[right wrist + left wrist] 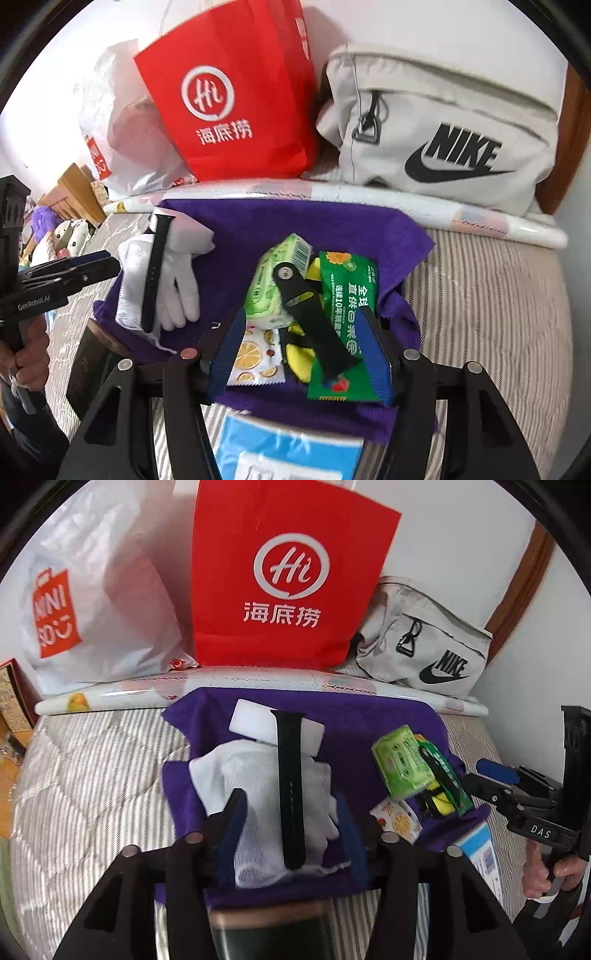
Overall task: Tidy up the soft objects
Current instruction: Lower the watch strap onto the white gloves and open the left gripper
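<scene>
On the bed, a purple towel (pixel 332 716) carried everything. My left gripper (pixel 291 827) stood released astride a white glove (pixel 258 775) and black strap (pixel 290 775); my right gripper (pixel 303 347) gaped over a green packet (pixel 347 314). Lifting the towel's edges carelessly risked spilling them.

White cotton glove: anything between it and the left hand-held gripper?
Yes. A black rubber watch strap lies lengthwise across the white cotton glove, between the open left hand-held gripper's blue fingers, on the purple towel. Closing now would likely catch strap and glove together.
</scene>
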Tool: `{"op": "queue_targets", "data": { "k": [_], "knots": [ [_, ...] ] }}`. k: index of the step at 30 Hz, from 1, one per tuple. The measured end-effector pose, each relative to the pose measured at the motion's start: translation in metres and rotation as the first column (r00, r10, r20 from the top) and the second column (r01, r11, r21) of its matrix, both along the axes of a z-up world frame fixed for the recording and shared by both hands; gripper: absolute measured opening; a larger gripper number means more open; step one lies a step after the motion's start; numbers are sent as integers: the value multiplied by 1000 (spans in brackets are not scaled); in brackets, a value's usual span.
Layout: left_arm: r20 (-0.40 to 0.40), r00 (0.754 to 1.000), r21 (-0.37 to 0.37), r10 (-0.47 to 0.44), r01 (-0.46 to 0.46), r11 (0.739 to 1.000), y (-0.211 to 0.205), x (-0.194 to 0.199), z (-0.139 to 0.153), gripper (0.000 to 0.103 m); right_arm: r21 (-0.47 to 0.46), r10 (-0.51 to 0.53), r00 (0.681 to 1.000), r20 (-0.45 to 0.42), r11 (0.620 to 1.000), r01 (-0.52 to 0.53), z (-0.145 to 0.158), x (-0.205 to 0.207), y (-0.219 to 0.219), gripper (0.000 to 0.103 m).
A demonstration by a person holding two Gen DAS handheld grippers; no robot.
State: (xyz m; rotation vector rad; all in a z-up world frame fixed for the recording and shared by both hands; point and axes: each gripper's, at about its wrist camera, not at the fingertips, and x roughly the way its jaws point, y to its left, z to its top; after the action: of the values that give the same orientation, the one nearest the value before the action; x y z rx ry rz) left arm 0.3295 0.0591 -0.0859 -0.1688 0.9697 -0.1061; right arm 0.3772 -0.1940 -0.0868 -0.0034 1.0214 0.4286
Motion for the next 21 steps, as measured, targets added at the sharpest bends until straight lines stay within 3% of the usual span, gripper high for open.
{"op": "queue_targets", "data": {
  "k": [4,13,16,21],
  "knots": [
    [29,1000,25,2,-2,1000,-4,-28,16,62,-48,-14,999,36,999,16,19,-28,2,72],
    [81,997,42,-11,7,999,-19,-99,47,77,-61,-31,997,75,997,36,48,-100,1,73],
    [94,995,56,-9,4,998,-25,-122,54,80,-63,-66,992,109,995,73,56,-128,-1,92],
    [108,994,51,-17,12,999,-32,-157,64,82,-83,-101,985,138,990,113,68,-168,-7,96]
  ]
}}
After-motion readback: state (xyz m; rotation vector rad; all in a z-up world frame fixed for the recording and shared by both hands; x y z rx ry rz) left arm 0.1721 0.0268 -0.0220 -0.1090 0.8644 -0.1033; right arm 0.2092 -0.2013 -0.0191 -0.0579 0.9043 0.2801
